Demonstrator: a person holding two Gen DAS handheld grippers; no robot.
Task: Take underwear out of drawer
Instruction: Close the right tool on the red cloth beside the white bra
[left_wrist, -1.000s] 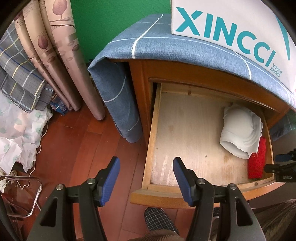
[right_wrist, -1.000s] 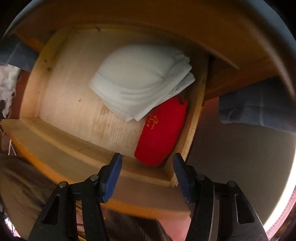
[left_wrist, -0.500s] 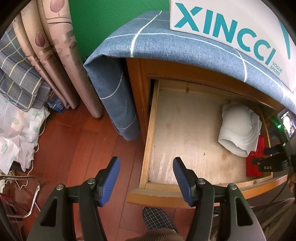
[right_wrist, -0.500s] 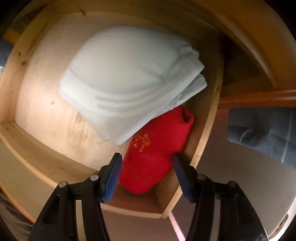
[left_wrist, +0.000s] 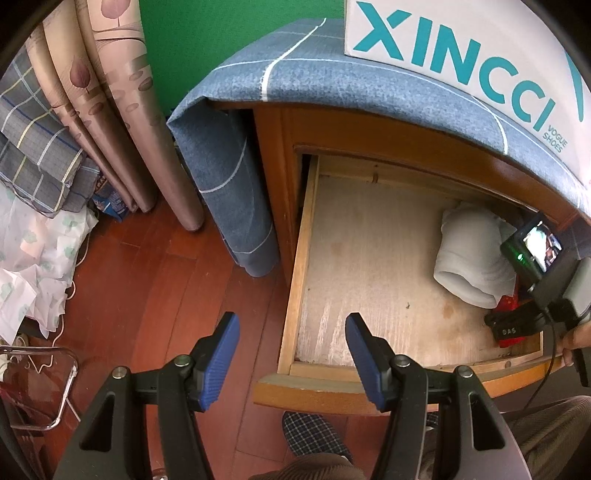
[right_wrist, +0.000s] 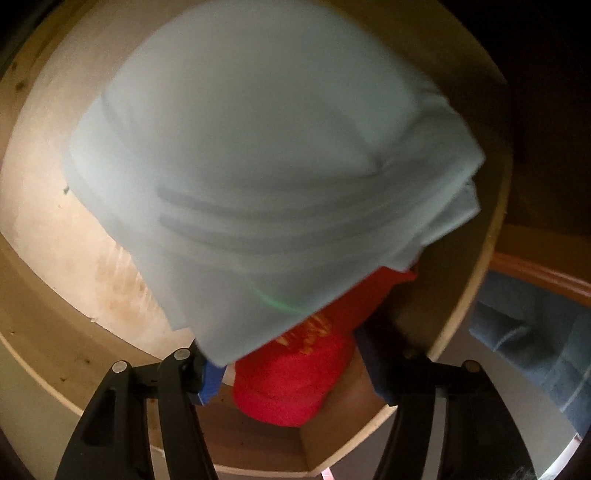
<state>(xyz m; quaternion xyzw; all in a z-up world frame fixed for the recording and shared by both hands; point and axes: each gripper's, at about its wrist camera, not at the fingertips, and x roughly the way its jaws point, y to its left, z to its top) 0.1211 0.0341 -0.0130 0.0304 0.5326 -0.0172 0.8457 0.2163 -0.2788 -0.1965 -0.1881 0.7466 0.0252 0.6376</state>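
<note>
Reaching into the drawer, the right claw straddles the red underwear in the drawer's front right corner, jaws apart. Closing now might also snag the white garment overlapping it. The left claw hangs open outside.

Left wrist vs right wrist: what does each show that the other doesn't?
Left wrist only: curtains, wood floor, XINCCI box, slipper, the left gripper open over the drawer's front corner.

Right wrist only: yellow print on the red garment, the right gripper open around it.

Both: drawer, white garment.
</note>
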